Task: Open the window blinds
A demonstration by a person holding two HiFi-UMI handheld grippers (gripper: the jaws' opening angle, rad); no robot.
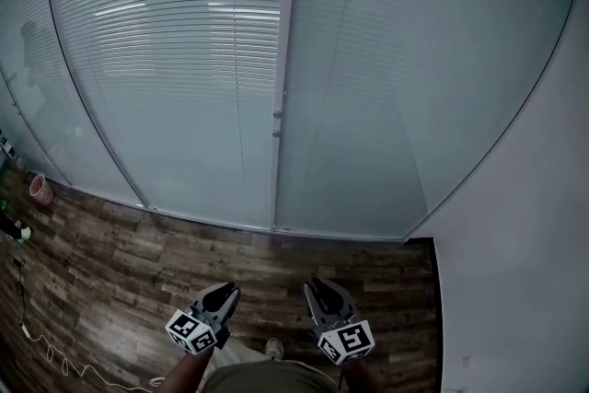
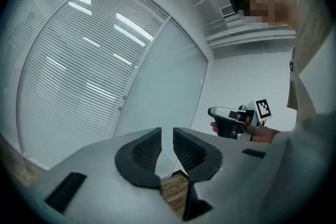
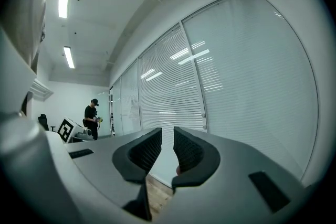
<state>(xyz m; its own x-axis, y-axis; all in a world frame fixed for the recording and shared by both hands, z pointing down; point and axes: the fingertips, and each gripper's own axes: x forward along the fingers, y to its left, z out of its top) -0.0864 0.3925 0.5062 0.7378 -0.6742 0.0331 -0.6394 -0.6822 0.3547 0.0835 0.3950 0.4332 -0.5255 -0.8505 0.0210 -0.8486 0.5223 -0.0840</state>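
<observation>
Left gripper (image 1: 224,292) and right gripper (image 1: 320,287) both sit low over the floor (image 1: 110,253), jaws nearly together on nothing, because the blinds (image 1: 175,60) are well ahead behind glass (image 1: 414,87), and I reckon the small knobs (image 1: 276,117) on the post (image 1: 287,32) work them.

Blinds (image 1: 175,60) stand ahead beyond the floor (image 1: 120,271), a post (image 1: 285,60) dividing them, wall (image 1: 515,271) at right, bucket (image 1: 40,189) far left, left gripper (image 1: 221,294) beside right gripper (image 1: 322,289) nearest.
</observation>
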